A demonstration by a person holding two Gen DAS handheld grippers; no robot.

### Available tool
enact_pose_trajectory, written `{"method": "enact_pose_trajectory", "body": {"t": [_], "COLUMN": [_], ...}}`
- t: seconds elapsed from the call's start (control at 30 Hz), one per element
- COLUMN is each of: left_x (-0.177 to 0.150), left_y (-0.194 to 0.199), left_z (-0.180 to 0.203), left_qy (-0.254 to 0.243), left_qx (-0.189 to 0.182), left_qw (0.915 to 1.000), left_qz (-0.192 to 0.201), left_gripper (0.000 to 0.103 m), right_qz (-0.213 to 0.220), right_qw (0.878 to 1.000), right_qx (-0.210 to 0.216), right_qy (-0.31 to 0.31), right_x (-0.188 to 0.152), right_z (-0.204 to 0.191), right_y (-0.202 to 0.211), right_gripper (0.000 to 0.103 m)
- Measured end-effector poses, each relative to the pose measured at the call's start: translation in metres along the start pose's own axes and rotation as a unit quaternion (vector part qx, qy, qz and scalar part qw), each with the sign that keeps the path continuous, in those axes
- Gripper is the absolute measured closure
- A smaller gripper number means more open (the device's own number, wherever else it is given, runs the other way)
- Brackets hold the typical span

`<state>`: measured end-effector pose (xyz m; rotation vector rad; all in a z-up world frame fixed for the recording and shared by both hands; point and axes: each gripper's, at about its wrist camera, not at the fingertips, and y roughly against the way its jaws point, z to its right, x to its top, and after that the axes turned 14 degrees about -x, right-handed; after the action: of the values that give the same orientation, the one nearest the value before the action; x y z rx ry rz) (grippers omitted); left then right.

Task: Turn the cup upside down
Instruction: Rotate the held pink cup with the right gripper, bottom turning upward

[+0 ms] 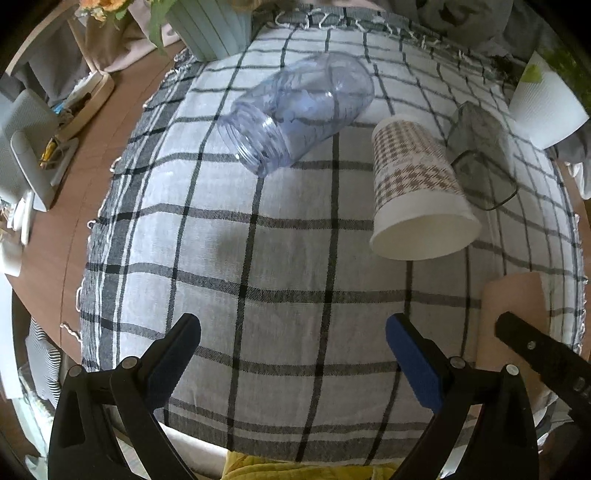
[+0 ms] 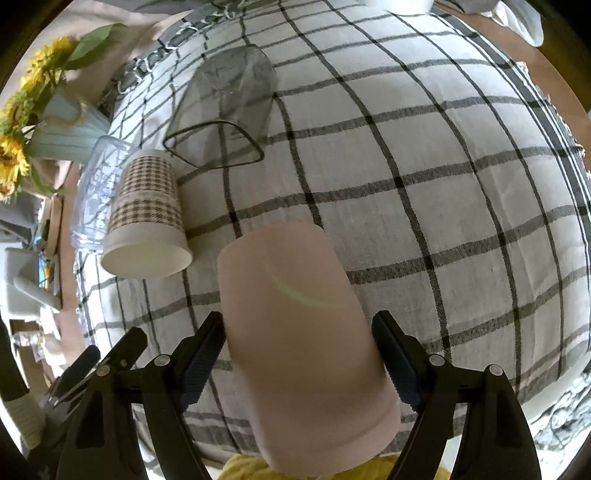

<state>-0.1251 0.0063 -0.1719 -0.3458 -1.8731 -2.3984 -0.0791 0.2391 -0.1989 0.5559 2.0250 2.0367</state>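
Note:
A plain pink cup (image 2: 295, 332) stands mouth down on the checked cloth (image 2: 424, 166), between the fingers of my right gripper (image 2: 299, 332). The jaws flank its sides closely; whether they press it I cannot tell. In the left wrist view the pink cup (image 1: 513, 317) shows at the right edge beside the right gripper's finger. My left gripper (image 1: 291, 339) is open and empty above the cloth's near part. A houndstooth paper cup (image 1: 417, 192) lies on its side, mouth toward me; it also shows in the right wrist view (image 2: 147, 218).
A clear bluish plastic jar (image 1: 299, 110) lies on its side. A smoky clear cup (image 1: 480, 155) lies behind the paper cup. A pale green vase (image 1: 210, 29) stands at the back left, a white pot (image 1: 546, 107) at the right. Clutter sits on the wooden table (image 1: 74, 192) at left.

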Motion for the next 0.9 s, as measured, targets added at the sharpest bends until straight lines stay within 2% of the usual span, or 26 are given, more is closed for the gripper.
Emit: {"method": "enact_pose_trajectory", "body": {"t": [0.1, 0.2, 0.4, 0.57, 0.67, 0.9], "left_x": [0.000, -0.001, -0.002, 0.005, 0.010, 0.023], "left_y": [0.015, 0.030, 0.037, 0.020, 0.008, -0.019], "left_z": [0.008, 0.022, 0.068, 0.106, 0.121, 0.144], "left_qy": [-0.004, -0.013, -0.047, -0.073, -0.073, -0.067], "left_qx": [-0.012, -0.034, -0.087, -0.131, -0.143, -0.138], "left_qw": [0.9998, 0.9991, 0.9951, 0.9881, 0.9853, 0.9833], "left_qz": [0.013, 0.023, 0.009, -0.036, -0.060, -0.098], "left_gripper": [0.001, 0.001, 0.001, 0.002, 0.004, 0.007], "right_qz": [0.041, 0.072, 0.111, 0.106, 0.102, 0.087], "right_qw": [0.999, 0.997, 0.993, 0.992, 0.990, 0.989], "right_qx": [0.004, -0.016, -0.019, -0.019, -0.020, -0.005], "right_qy": [-0.007, -0.010, -0.026, -0.065, -0.096, -0.116], "right_x": [-0.002, -0.001, -0.003, 0.001, 0.002, 0.004], "right_z": [0.008, 0.017, 0.048, 0.087, 0.107, 0.130], "right_y": [0.030, 0.054, 0.086, 0.087, 0.083, 0.072], "right_gripper": [0.022, 0.022, 0.022, 0.022, 0.022, 0.022]}}
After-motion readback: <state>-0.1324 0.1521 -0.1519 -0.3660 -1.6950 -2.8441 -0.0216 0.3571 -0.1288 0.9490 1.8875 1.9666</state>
